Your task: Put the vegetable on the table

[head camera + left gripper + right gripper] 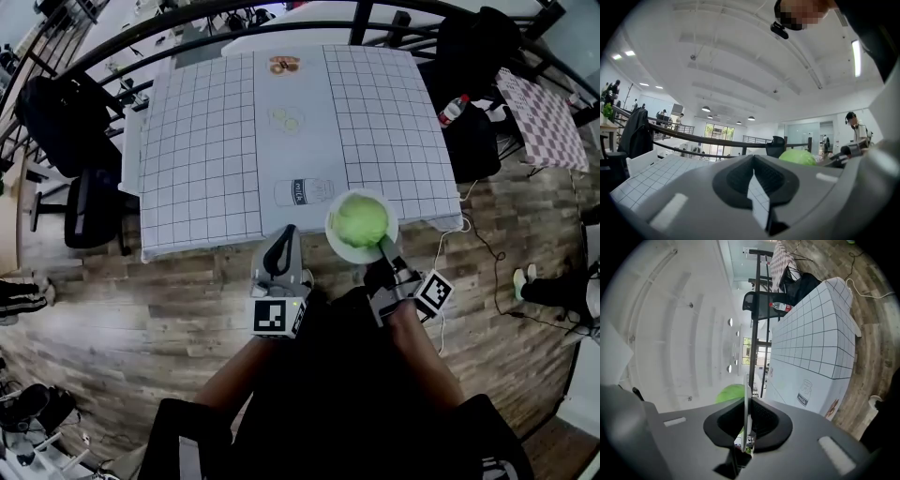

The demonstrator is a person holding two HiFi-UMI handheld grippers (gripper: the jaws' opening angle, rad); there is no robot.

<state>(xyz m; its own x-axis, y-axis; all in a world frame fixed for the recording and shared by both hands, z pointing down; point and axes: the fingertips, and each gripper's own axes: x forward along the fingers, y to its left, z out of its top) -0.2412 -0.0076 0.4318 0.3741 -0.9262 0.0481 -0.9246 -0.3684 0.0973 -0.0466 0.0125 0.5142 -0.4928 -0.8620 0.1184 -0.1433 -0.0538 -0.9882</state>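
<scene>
I am clamping my right gripper (384, 247) on the rim of the round white plate (332, 234), which is carrying the pale green cabbage head (361, 220) just ahead over the gridded white table (206, 141), while my left gripper (287, 234) is idling closed and empty.

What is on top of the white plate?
A round green vegetable sits on the plate, covering its centre; only the rim shows. Anything beneath the vegetable is hidden. The right hand-held gripper pinches the near rim.
</scene>
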